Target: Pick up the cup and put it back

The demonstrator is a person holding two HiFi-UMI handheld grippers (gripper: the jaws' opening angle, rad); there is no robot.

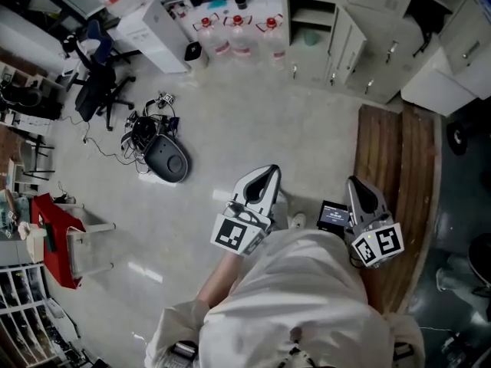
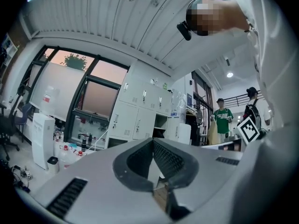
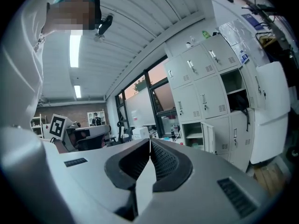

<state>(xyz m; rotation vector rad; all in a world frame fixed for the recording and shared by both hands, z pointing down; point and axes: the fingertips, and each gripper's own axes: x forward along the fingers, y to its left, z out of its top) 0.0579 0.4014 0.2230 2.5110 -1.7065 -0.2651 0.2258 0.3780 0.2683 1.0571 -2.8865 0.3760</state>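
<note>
Head view, looking steeply down: left gripper (image 1: 268, 173) and right gripper (image 1: 357, 184) held out level over a pale floor (image 1: 230, 121), both with jaws pressed tip to tip and nothing between them, plain to see in each gripper view too. Cannot find the cup in any view, so no telling its place yet; possibly somewhere on the wooden table (image 1: 399, 167) just beside the right gripper, though only bare boards showing there. Probably light and stiff, perhaps smooth-walled and breakable; best taken across the wall at mid-height with a gentle squeeze and kept upright. Must open the jaws first. Around the room: grey cabinets (image 1: 360, 21) ahead with some doors ajar, three water bottles (image 1: 238, 33) beside them, an office chair (image 1: 96, 87) and a knot of cables (image 1: 142, 129) off to the left. Plenty of clutter to steer clear of.
</note>
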